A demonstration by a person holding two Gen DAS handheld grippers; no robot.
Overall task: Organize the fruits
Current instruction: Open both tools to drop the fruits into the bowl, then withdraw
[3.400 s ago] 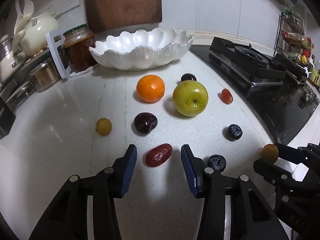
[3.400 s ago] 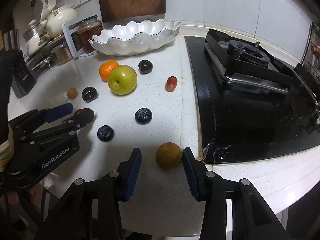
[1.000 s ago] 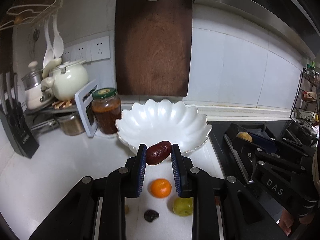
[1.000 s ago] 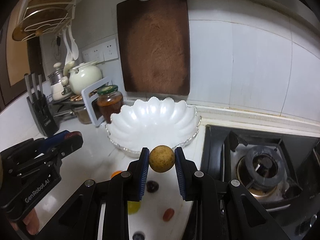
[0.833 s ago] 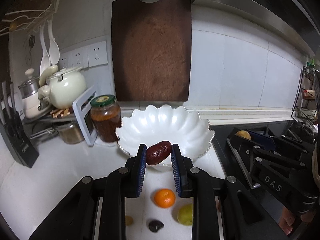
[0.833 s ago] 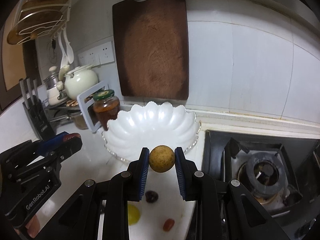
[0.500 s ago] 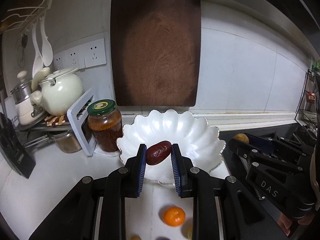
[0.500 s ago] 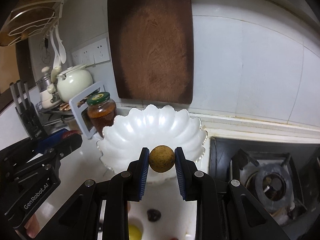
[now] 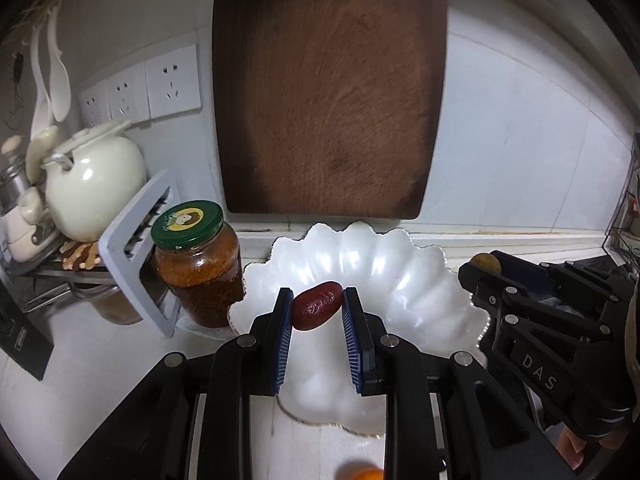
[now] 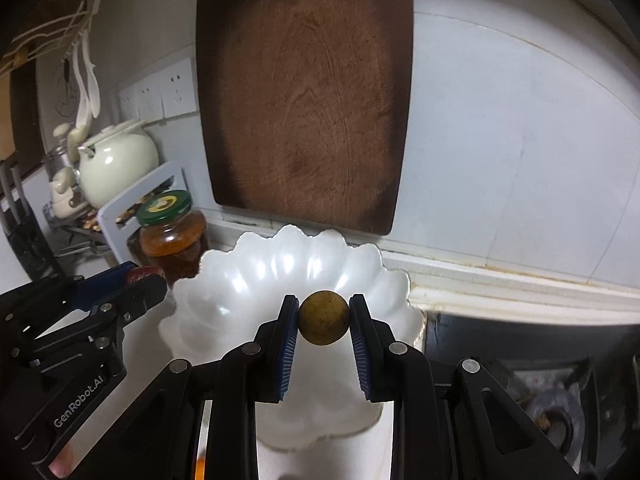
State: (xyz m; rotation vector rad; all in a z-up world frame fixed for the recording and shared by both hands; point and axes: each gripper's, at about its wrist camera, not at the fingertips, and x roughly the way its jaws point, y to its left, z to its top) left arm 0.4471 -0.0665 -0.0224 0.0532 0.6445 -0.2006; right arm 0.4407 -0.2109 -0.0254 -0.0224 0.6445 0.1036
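pinching red date [image 9: 317,306], left gripper [image 9: 317,312] above bowl [image 9: 420,300].

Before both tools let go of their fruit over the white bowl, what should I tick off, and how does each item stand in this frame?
1. Left tool grips the red date between both pads: ok.
2. Right tool grips the round yellow-brown fruit squarely: ok.
3. White bowl lies in front of and below both tools: ok.
4. Bowl interior free of other fruit where visible: ok.
5. Each fruit is directly above the bowl rather than short of its rim: cannot tell from these angled views.
6. Jar beside the bowl is apart from the left tool: ok.
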